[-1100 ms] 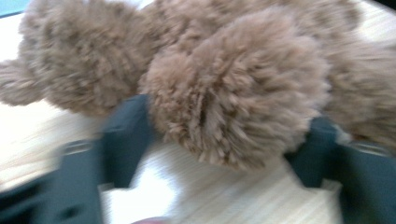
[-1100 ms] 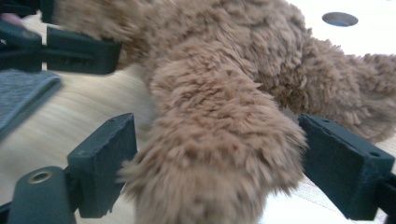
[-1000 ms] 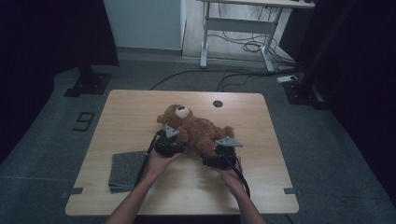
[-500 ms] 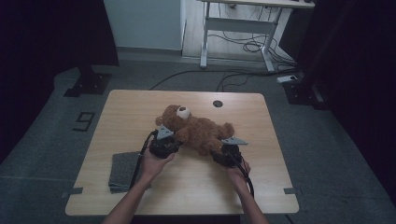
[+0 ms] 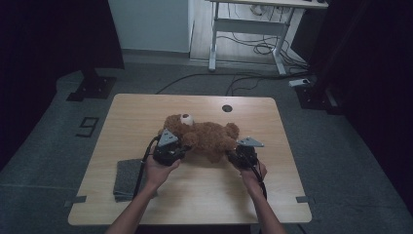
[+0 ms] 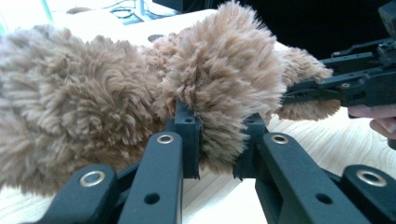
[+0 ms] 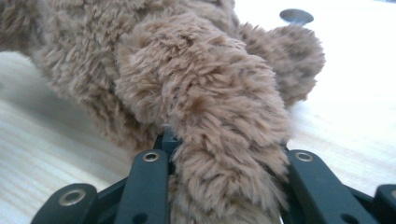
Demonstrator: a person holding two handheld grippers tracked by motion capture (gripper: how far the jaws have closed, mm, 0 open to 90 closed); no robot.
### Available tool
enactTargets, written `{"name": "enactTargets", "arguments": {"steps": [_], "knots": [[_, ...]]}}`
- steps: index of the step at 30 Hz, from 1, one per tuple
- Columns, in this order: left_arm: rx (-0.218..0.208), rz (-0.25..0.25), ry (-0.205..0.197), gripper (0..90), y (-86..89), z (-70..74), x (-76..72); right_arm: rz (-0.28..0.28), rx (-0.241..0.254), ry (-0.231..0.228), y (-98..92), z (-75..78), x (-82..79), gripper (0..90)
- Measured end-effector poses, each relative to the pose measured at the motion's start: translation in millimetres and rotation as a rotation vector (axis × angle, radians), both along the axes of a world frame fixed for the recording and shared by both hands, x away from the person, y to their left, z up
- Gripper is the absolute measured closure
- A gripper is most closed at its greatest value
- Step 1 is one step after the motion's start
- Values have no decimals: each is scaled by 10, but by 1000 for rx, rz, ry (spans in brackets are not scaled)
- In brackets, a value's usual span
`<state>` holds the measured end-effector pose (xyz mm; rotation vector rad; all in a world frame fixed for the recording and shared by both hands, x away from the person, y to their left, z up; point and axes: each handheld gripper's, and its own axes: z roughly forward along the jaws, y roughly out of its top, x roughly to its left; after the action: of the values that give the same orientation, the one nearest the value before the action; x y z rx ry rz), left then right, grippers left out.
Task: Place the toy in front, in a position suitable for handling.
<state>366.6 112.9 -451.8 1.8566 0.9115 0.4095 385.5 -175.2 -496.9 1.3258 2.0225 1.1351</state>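
Note:
A brown teddy bear [image 5: 207, 137] lies on its back across the middle of the wooden table [image 5: 146, 109], head to the left. My left gripper [image 5: 181, 146] is at the bear's near arm. In the left gripper view its jaws [image 6: 217, 135] have just been closing and now pinch that furry arm [image 6: 224, 74]. My right gripper [image 5: 237, 155] is at the bear's near leg. Its jaws [image 7: 224, 147] have also just been closing and squeeze the leg [image 7: 205, 98] between them. Farther off in the left gripper view, the right gripper [image 6: 345, 86] reaches in from the right.
A folded grey cloth [image 5: 127, 176] lies near the table's front left corner. A round cable hole [image 5: 226, 108] sits at the back edge. Behind the table stand a white desk frame [image 5: 248, 29] and loose floor cables [image 5: 253, 48].
Both grippers have shut on the bear's limbs. The right hand has moved to the right with the leg, so the bear now lies more stretched out.

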Motion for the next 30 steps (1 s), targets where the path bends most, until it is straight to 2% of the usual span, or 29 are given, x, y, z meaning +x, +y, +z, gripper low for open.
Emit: {"name": "enactTargets", "arguments": {"steps": [10, 12, 17, 22, 23, 24, 25, 30], "knots": [[-39, -33, -27, 760, 14, 170, -72, -8, -2, -63, -37, 226, 46, 661], [-56, -44, -27, 760, 16, 196, -107, -10, 1, -92, -60, 318, 24, 661], [-85, -71, -25, 758, -4, 221, -182, -13, 12, -134, -126, 433, -66, 661], [-80, -77, -3, 757, -28, 164, -202, -1, 19, -117, -169, 348, -134, 658], [-75, -80, 15, 756, -38, 96, -205, 9, 23, -92, -185, 248, -148, 656], [-75, -80, 15, 756, -38, 96, -205, 9, 23, -92, -185, 248, -148, 656], [-63, -80, 36, 755, -45, 23, -199, 16, 32, -78, -196, 153, -156, 655], [-61, -71, 70, 749, -24, -114, -168, 25, 45, -51, -205, 14, -152, 646]]}}
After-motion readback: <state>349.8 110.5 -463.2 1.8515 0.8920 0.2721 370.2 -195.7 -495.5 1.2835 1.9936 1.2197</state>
